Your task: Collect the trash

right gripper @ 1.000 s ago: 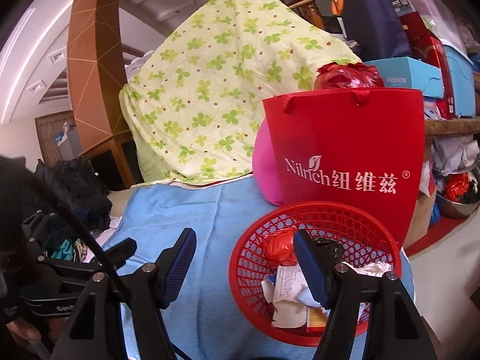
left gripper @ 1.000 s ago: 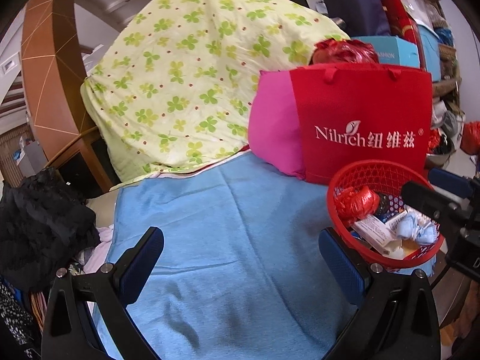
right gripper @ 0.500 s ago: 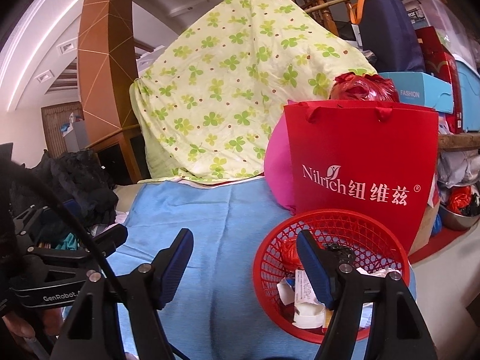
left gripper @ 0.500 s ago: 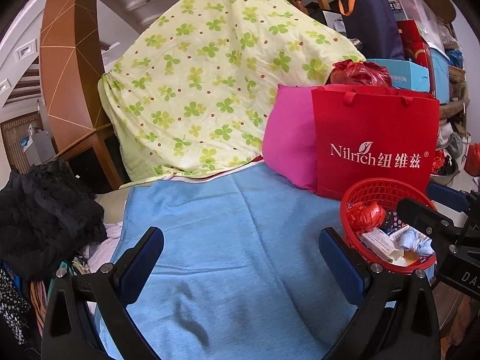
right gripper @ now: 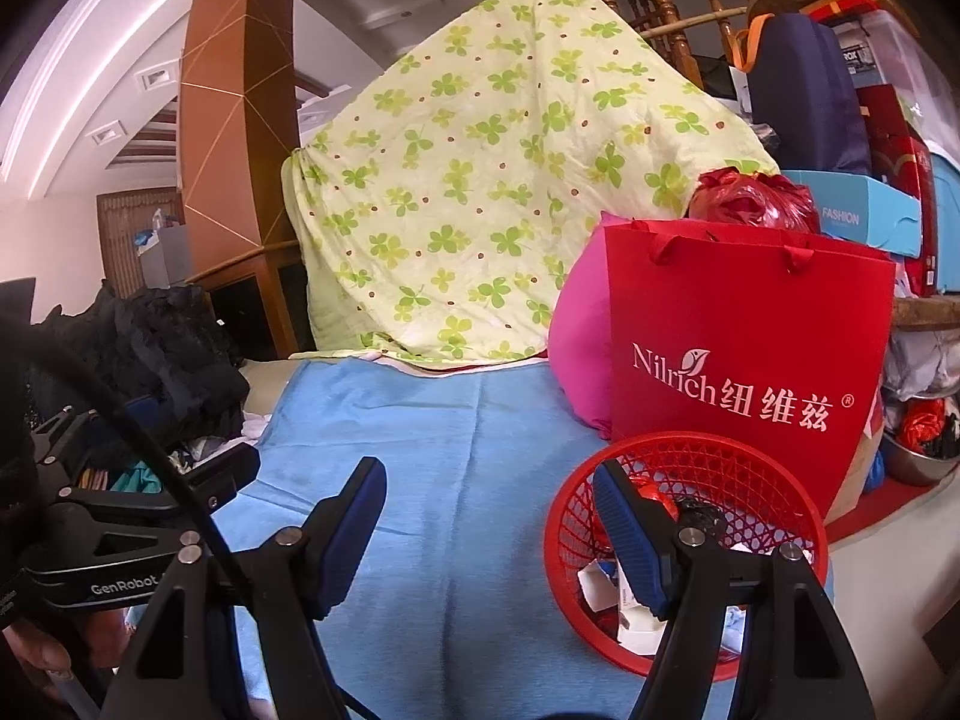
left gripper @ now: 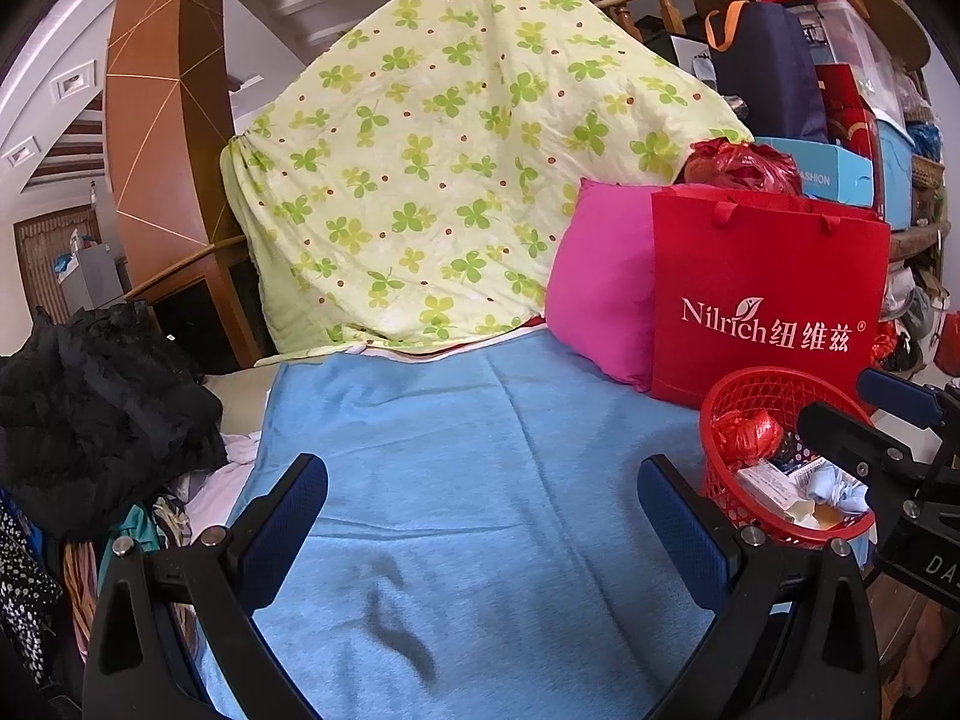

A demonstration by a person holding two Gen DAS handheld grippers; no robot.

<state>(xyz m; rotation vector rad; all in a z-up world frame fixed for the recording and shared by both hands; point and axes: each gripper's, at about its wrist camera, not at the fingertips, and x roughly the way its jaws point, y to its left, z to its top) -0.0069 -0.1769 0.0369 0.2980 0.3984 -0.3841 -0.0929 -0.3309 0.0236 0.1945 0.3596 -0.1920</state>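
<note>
My left gripper (left gripper: 480,516) stands wide open over the blue cloth (left gripper: 456,468), with nothing between its pads. My right gripper (right gripper: 486,516) is open too, though narrower, and it holds nothing; its right finger (right gripper: 630,534) crosses in front of the red basket (right gripper: 774,480), which sits on the cloth's right edge just before the red paper bag (right gripper: 738,336).

The left view looks into the basket (left gripper: 720,420) from the side and shows the trash (left gripper: 780,468) there: a crumpled red wrapper, a small carton and pale blue wads. The right view hides most of that behind my finger, but shows my left gripper (right gripper: 144,498) at its left edge with my hand (right gripper: 36,654) beneath it. The left view in turn catches my right gripper (left gripper: 888,420) beside the basket.

Both grippers point slightly downward across the cloth toward the clover-print quilt (left gripper: 456,168) and pink cushion (left gripper: 600,294).
</note>
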